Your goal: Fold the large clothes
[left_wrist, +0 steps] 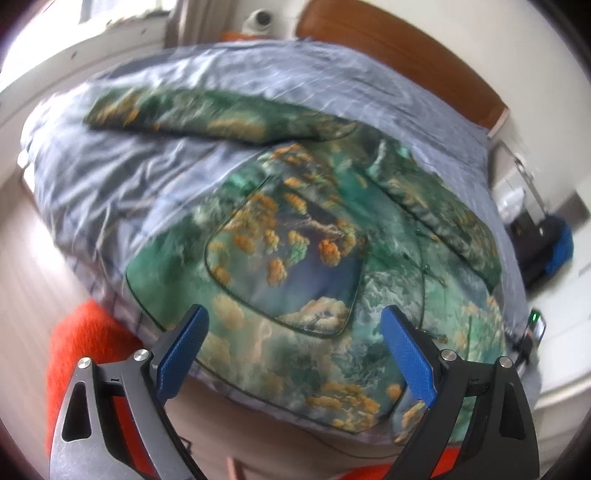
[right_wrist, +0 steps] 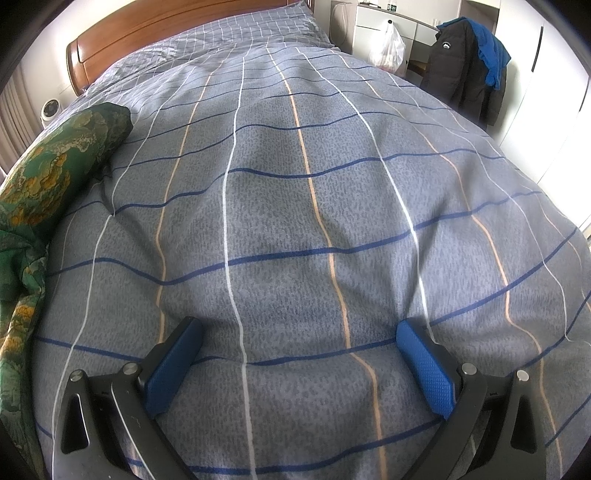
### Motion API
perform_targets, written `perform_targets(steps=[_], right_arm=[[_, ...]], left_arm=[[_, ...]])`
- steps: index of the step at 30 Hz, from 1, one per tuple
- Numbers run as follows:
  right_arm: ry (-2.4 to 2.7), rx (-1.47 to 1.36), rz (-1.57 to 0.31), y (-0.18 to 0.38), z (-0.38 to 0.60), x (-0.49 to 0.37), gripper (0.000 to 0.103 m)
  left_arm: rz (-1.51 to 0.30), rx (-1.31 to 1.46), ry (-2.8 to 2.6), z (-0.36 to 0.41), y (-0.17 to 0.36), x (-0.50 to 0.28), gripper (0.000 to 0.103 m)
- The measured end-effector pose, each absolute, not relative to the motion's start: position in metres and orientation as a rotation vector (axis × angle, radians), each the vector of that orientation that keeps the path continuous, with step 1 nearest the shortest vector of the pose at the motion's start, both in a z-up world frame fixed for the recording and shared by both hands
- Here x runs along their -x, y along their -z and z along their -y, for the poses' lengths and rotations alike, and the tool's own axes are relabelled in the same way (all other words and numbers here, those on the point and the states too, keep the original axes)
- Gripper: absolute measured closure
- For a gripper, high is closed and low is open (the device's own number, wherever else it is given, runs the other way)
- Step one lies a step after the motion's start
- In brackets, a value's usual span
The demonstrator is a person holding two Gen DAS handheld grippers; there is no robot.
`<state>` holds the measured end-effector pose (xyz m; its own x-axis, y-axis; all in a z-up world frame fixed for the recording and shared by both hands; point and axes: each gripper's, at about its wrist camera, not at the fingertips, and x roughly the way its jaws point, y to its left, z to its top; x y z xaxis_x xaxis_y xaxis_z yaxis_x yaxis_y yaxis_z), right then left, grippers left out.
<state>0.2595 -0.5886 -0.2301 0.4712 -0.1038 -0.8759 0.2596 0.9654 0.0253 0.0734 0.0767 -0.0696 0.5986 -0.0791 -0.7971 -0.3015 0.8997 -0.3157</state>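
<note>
While both tools hang spread and empty, left tool (left_wrist: 293, 354) over the green printed shirt (left_wrist: 314, 236) lying flat on the bed's checked duvet (right_wrist: 295, 184), right tool (right_wrist: 299, 354) beside it, cloth looks light, limp, slippery; pinch hem corners.

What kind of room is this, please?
Most likely a bedroom in a home. A bed with a checked duvet and a wooden headboard fills the view, a dark jacket hangs nearby, and a green patterned garment lies spread on the bed.
</note>
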Motion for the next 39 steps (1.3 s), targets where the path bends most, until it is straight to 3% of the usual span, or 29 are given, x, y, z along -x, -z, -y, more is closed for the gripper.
perform_targets(steps=[7,15,26,39], right_arm=[[0.224,-0.163,-1.058,0.230,0.589,-0.259,0.000],[0.224,-0.163,-1.058,0.230,0.588,-0.259,0.000],[0.224,-0.163,-1.059,0.230,0.588,-0.259,0.000],[0.224,-0.161,-1.059,0.229,0.588,-0.260,0.000]], left_arm=[[-0.852,0.397,-0.053,-0.100,0.072,-0.043,0.008],[-0.902,0.466,0.033,-0.104,0.100,-0.019,0.008],[-0.855,0.342,-0.056,-0.084,0.065,-0.002,0.008],[-0.940,0.317,-0.040,-0.107,0.075,-0.074,0.008]])
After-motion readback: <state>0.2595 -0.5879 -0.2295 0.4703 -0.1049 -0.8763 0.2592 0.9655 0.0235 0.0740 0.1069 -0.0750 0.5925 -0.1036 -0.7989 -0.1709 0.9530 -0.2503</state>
